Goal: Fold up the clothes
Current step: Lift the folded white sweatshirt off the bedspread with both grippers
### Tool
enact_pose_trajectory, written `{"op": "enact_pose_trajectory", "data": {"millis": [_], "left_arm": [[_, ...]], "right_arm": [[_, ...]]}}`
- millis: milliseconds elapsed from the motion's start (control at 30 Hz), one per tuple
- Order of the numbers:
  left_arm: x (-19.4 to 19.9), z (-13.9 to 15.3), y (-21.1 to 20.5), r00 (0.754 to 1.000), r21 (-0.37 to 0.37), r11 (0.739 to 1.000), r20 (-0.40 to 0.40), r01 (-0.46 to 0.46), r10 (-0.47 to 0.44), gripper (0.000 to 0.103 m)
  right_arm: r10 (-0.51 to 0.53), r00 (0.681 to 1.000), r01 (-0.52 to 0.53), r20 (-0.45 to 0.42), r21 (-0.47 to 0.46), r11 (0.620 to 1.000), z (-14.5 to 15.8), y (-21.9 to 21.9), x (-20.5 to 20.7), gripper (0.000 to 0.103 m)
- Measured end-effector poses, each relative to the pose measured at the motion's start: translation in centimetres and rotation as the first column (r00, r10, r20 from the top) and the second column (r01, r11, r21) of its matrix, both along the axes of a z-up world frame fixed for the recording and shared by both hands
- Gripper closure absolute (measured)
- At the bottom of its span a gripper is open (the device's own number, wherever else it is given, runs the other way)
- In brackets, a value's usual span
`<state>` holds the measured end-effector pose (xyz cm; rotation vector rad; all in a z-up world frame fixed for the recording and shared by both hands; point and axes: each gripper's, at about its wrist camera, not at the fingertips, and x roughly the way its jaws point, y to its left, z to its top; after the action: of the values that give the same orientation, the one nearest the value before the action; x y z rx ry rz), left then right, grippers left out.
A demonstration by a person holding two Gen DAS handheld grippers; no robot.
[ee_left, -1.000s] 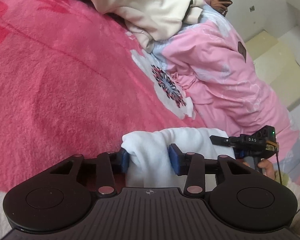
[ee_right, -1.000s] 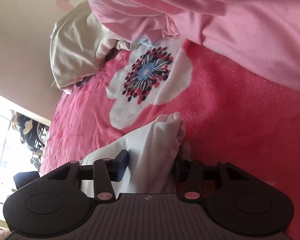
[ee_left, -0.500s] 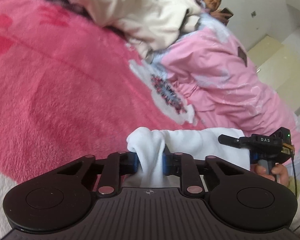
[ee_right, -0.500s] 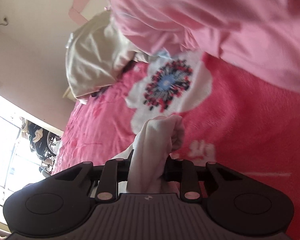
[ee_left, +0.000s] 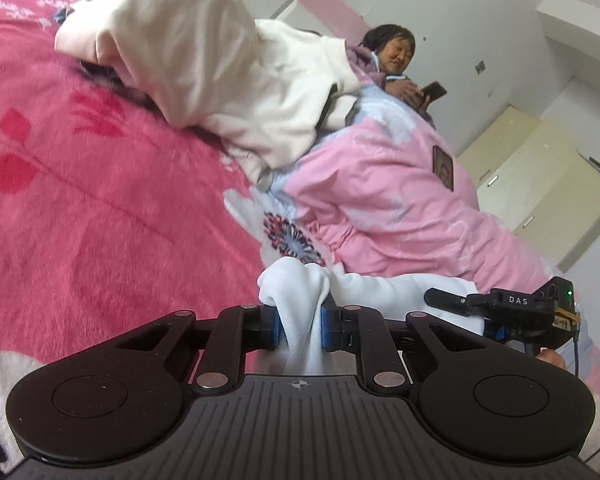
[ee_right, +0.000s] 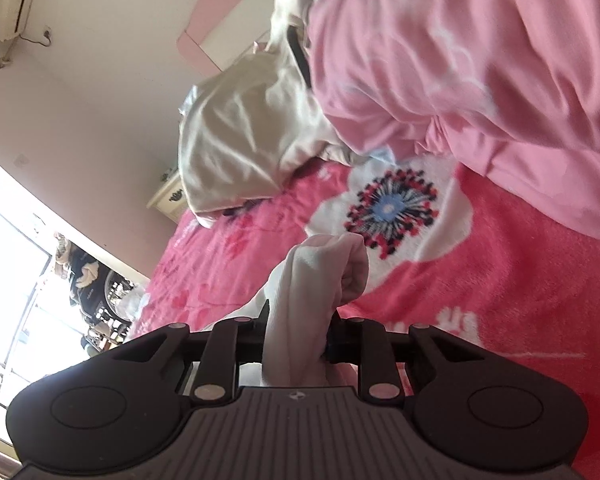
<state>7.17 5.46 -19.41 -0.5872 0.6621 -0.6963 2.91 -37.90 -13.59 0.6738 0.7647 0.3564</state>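
— Where's the white garment (ee_left: pixel 300 300) right now?

— Bunched up over the pink blanket (ee_left: pixel 100 200) on the bed, caught at two spots. The left claw (ee_left: pixel 299 327) has its blue pads (ee_left: pixel 271 326) pressed in on a gathered fold of it, and the cloth bulges out just past the tips.

— And the other one?

— The right claw (ee_right: pixel 298 330) is clamped on another handful of the same garment (ee_right: pixel 316 280), which pokes up between the fingers in a thick roll. From the left camera you can see the right tool off to the side (ee_left: pixel 512 308), with the white cloth stretched between the two.

— What's around them?

— A big white flower print with a dark red and blue centre (ee_right: pixel 394 208) lies on the blanket just beyond the held fold. Behind that there's a cream hooded top (ee_left: pixel 204 68) heaped up, and beside it a pink quilt (ee_left: pixel 400 208) in a mound. A person (ee_left: pixel 392 60) sits behind the quilt holding a phone (ee_left: pixel 433 90). Cream cabinets (ee_left: pixel 540 172) stand along the far wall.

— Is the garment lying flat anywhere?

— Can't tell; the tools hide what's below the grips.
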Motion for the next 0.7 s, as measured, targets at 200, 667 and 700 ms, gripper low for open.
{"op": "enact_pose_trajectory", "data": {"millis": [200, 667, 700], "left_arm": [[-0.5, 2.2, 1.0, 0.998, -0.009, 1.0, 0.049, -0.027, 0.027, 0.087], [-3.3, 5.6, 4.6, 0.992, -0.019, 0.995, 0.078, -0.096, 0.097, 0.088], [-3.6, 5.9, 4.8, 0.991, -0.017, 0.995, 0.089, -0.1, 0.101, 0.088]], "right_arm": [[0.008, 0.998, -0.01, 0.055, 0.028, 1.0, 1.7, 0.8, 0.1, 0.079], [0.07, 0.991, -0.078, 0.114, 0.07, 0.994, 4.9, 4.4, 0.1, 0.079], [0.071, 0.99, -0.08, 0.124, 0.073, 0.994, 5.1, 4.6, -0.1, 0.079]]}}
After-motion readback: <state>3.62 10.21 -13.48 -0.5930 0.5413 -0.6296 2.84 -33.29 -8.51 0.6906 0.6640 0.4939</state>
